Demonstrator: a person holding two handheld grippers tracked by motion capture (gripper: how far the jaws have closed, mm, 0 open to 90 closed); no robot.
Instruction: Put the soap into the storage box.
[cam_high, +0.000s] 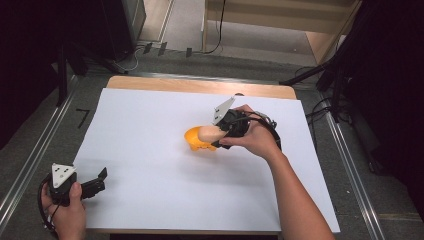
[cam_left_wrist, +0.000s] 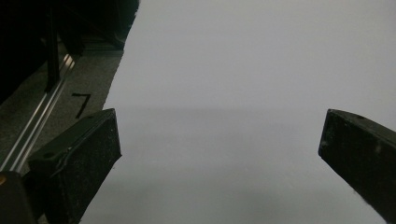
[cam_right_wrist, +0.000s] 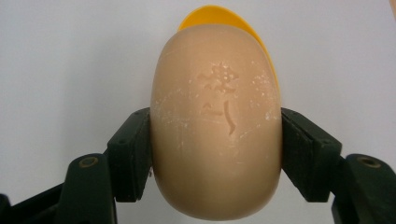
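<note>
A smooth, beige, oval bar of soap (cam_right_wrist: 215, 121), with raised characters stamped into its broad face, sits clamped between the two black fingers (cam_right_wrist: 130, 156) of the right gripper (cam_right_wrist: 215, 154), whose pads press on its left and right sides. In the high view the soap bar (cam_high: 210, 133) juts out leftward from that gripper (cam_high: 216, 135), held just above the middle of the white paper-covered surface (cam_high: 150, 150), slightly right of centre. Directly behind and under the soap lies a bright yellow plastic dish (cam_high: 196, 139), whose curved rim (cam_right_wrist: 224, 14) peeks out past the far end of the bar; whether soap and dish touch is hard to say, since the bar hides the gap. The right hand (cam_high: 255, 137) wraps the gripper body, with the grey three-cornered plate on top and the black cable trailing back over the wrist. Well apart, at the near left corner of the surface, the left gripper (cam_high: 97, 181) rests in the left hand (cam_high: 67, 212); its fingers (cam_left_wrist: 84, 154) stand wide open with nothing but bare white paper between them. Beyond the paper's left edge run a grey floor and a metal rail (cam_left_wrist: 37, 130).
</note>
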